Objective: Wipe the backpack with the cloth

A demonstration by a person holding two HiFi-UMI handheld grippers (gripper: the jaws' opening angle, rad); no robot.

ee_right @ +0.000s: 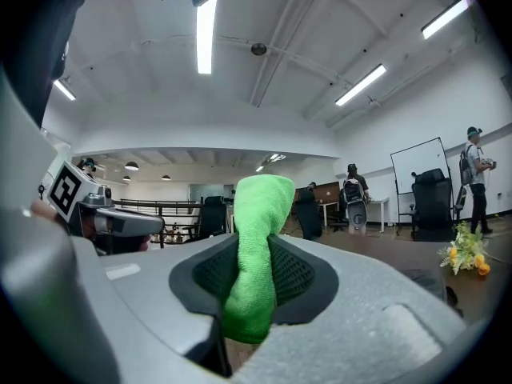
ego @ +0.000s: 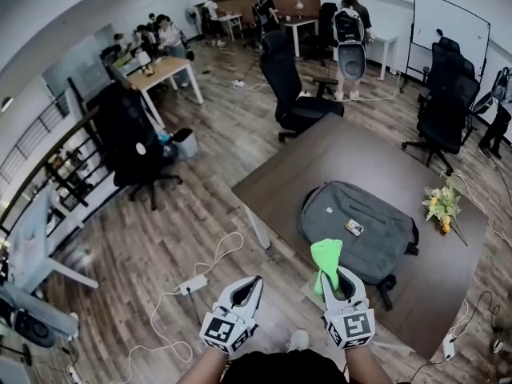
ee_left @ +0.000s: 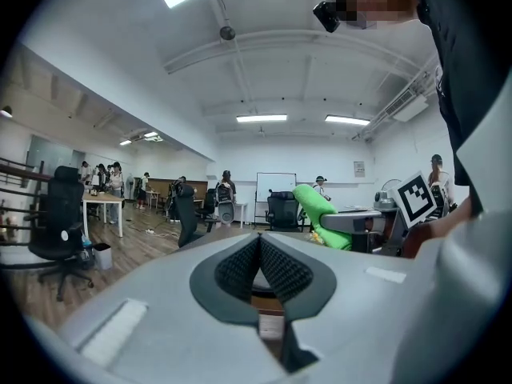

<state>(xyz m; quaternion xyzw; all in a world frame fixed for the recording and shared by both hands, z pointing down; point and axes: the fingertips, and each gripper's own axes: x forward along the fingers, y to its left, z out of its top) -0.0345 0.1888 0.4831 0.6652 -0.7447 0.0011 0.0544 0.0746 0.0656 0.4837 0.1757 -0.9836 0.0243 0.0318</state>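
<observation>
A grey backpack (ego: 360, 224) lies flat on the brown table (ego: 320, 158), with a small tag on its top. My right gripper (ego: 334, 277) is shut on a bright green cloth (ego: 326, 256), held near the table's front edge, just short of the backpack. In the right gripper view the cloth (ee_right: 254, 246) stands up between the pads. To its left, off the table, my left gripper (ego: 250, 286) is shut with nothing in it; its pads (ee_left: 240, 266) meet in the left gripper view.
A bunch of yellow and white flowers (ego: 442, 205) lies on the table's right side. Black office chairs (ego: 290, 86) stand behind the table and at the left. A power strip (ego: 192, 283) and cable lie on the wooden floor. People stand far back.
</observation>
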